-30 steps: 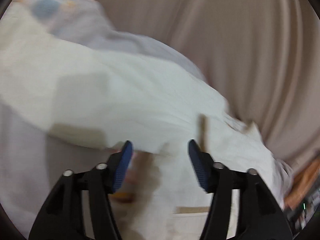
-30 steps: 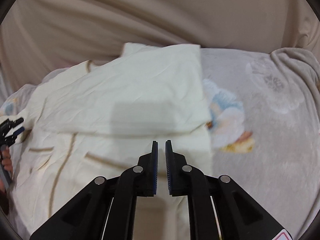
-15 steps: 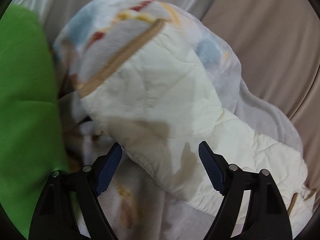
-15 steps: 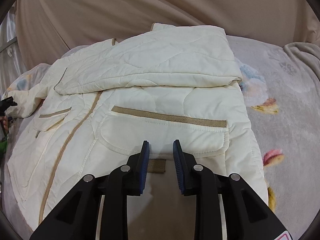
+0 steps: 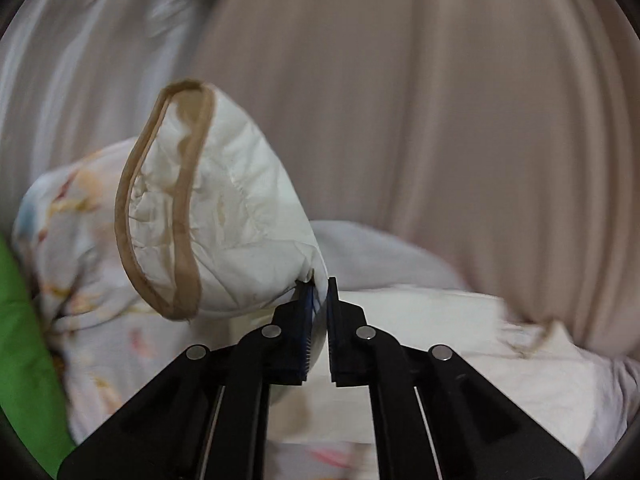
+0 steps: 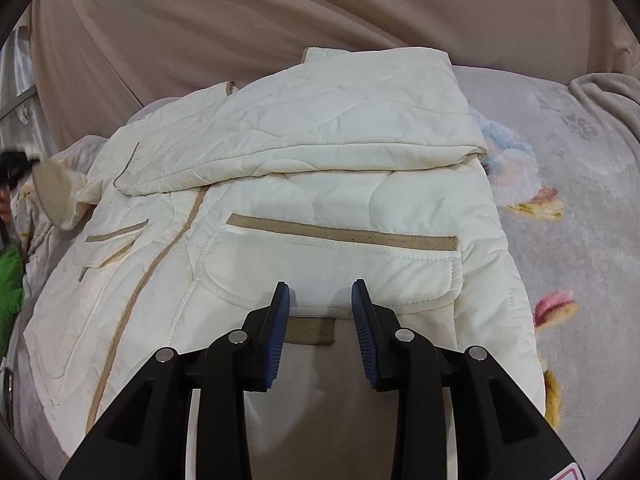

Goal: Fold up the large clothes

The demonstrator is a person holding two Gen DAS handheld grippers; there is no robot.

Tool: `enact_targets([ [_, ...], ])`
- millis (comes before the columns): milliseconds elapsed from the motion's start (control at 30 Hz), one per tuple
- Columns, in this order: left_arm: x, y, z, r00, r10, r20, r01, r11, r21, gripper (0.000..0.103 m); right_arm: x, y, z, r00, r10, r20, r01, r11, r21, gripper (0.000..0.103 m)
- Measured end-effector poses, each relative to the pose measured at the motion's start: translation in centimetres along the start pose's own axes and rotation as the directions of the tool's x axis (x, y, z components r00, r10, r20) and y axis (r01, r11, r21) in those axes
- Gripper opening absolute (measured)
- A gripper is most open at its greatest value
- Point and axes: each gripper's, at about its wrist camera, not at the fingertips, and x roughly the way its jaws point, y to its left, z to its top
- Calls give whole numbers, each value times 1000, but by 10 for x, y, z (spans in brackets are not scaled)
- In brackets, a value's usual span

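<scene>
A cream quilted jacket (image 6: 304,208) with tan trim lies front-up on the bed; one sleeve is folded across its chest. My left gripper (image 5: 320,312) is shut on the other sleeve (image 5: 224,220) and holds it lifted, its tan-edged cuff opening facing the camera. That raised cuff shows at the far left of the right wrist view (image 6: 56,192). My right gripper (image 6: 320,312) is open and empty, just above the jacket's hem near a tan tab (image 6: 308,330).
A grey bedspread with floral print (image 6: 568,216) covers the bed. A beige curtain (image 6: 280,12) hangs behind it. A green cushion (image 5: 24,360) lies at the left edge. A grey blanket (image 6: 608,92) is bunched at the far right.
My left gripper closed on the sleeve near the cuff and lifted it. My right gripper opened and drew back to the jacket's hem.
</scene>
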Motion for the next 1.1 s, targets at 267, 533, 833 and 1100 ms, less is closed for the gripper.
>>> enact_targets([
  [267,11,-229,-72,927,-327,-184,363,906,220,6,-2,0,-2,1000,19,13,-19,1000,13,35],
  [533,71,-320,-211,829,-269,-491,427,870,245,34,-5,-2,-5,998,63,25,-64,997,40,45],
  [833,28,-238,-177,842,-388,-374,467,872,147,82,-12,-5,-6,993,105,55,-109,992,71,56],
  [1100,56,-91,-132,889,-279,-364,257,960,-110,82,-25,-25,40,988,116,104,-133,975,180,60],
])
